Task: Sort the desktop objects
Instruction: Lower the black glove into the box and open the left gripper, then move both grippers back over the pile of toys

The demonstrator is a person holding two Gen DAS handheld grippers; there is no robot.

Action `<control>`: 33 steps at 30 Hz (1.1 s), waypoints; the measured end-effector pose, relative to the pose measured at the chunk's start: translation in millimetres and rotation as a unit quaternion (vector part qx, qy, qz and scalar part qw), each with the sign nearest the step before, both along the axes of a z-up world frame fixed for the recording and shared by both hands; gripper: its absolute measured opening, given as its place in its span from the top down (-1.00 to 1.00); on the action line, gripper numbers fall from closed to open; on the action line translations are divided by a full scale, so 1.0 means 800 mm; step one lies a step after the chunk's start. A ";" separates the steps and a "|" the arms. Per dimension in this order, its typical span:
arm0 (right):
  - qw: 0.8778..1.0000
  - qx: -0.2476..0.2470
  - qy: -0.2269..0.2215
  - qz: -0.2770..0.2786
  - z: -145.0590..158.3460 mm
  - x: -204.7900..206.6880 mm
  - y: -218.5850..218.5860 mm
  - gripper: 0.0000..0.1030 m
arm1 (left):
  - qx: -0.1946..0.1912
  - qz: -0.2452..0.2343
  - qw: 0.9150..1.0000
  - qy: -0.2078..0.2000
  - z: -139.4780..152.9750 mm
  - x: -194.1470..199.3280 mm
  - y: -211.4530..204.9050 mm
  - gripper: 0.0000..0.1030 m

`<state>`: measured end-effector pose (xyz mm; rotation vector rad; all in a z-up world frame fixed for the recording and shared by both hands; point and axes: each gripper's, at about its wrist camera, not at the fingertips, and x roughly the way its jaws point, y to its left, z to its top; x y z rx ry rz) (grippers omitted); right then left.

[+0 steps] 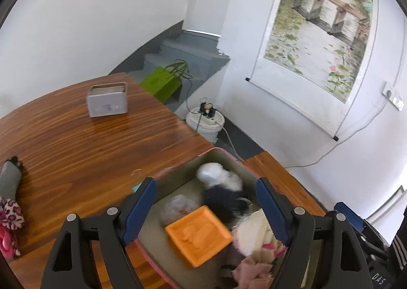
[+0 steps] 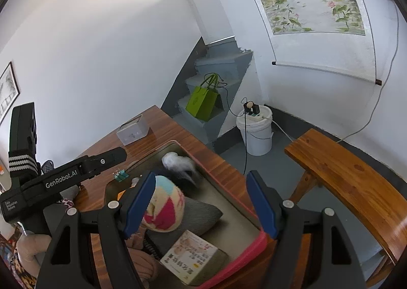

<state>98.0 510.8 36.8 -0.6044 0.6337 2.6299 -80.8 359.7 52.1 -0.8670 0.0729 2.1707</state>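
Note:
My left gripper (image 1: 207, 212) hangs open over a pink-rimmed bin (image 1: 220, 149) on the wooden table (image 1: 76, 151). Below its blue pads, touching neither, a blurred orange square tray (image 1: 198, 234) lies in the bin beside a black-and-white fluffy bundle (image 1: 221, 187) and a cream plush (image 1: 254, 233). My right gripper (image 2: 201, 205) stands open above the near end of the same bin (image 2: 239, 256). A colourful knitted hat (image 2: 162, 205) sits under its left pad, with a grey cushion (image 2: 201, 215) and a printed box (image 2: 189, 256) lower down. The left gripper's black body (image 2: 61, 178) shows at the left.
A white tissue box (image 1: 106, 100) stands far back on the table. A grey sock (image 1: 10, 179) and leopard-print fabric (image 1: 10, 215) lie at its left edge. Off the table are a green bag (image 2: 203, 103) on stairs, a white bucket (image 2: 257, 133) and a wooden bench (image 2: 343, 174).

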 end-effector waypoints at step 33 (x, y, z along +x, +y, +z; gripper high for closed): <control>0.977 0.045 -0.015 0.210 0.005 -0.124 -0.274 -0.52 | -0.025 0.274 0.961 0.007 -0.051 -0.039 -0.391 -0.59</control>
